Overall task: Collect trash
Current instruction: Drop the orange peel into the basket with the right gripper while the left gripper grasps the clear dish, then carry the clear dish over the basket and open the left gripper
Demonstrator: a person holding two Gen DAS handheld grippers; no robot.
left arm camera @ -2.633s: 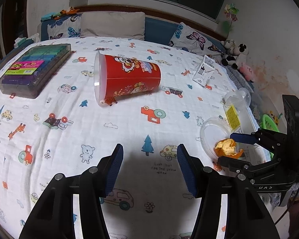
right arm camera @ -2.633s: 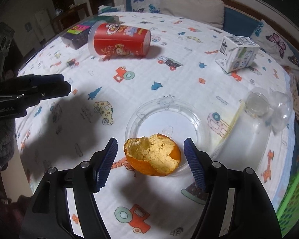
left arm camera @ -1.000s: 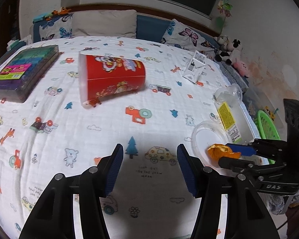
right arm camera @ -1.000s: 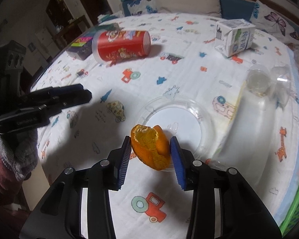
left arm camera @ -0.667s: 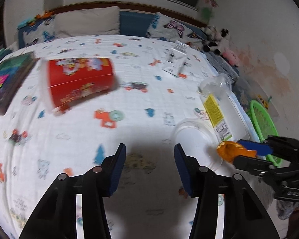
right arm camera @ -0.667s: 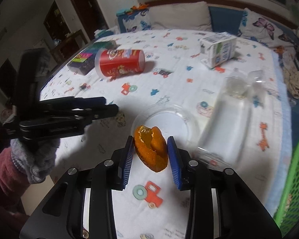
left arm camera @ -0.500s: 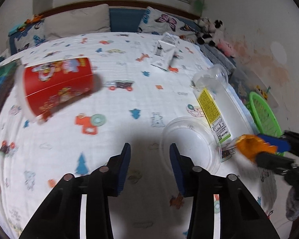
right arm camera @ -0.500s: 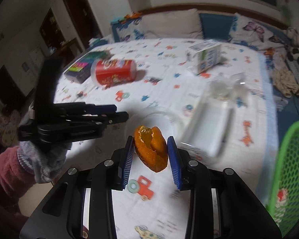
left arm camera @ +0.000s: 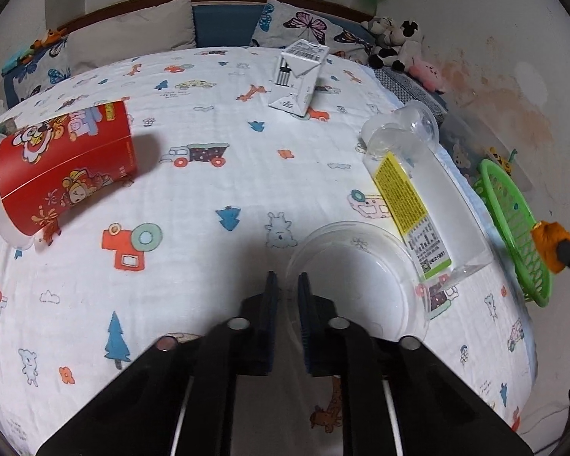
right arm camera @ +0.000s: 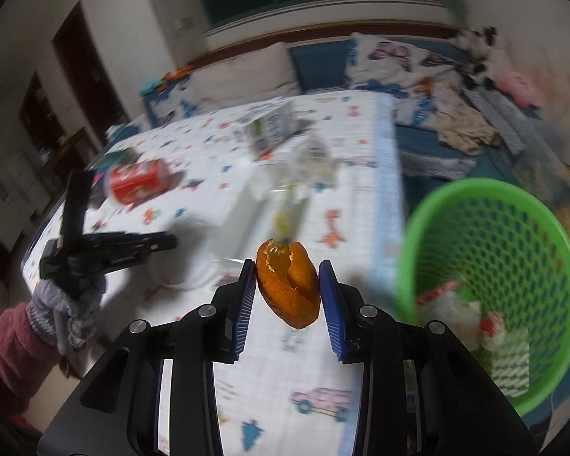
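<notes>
On the cartoon-print bedsheet [left arm camera: 209, 174], a red printed paper cup [left arm camera: 62, 167] lies far left. The left gripper [left arm camera: 285, 288] pinches the near-left rim of the clear round plastic lid [left arm camera: 355, 277]. The right gripper [right arm camera: 288, 277] clenches the orange peel [right arm camera: 288, 285], the green mesh plastic basket [right arm camera: 490, 266] at right.

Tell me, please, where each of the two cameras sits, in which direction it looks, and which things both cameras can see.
Left wrist: sits on the left tongs, looks down over the bed; its pads are shut on the clear bowl rim.
Right wrist: sits on the right tongs, which are shut on the orange peel; faces the green basket; a gloved hand holds the left tongs.
Shared: red cup, milk carton, green basket, orange peel.
</notes>
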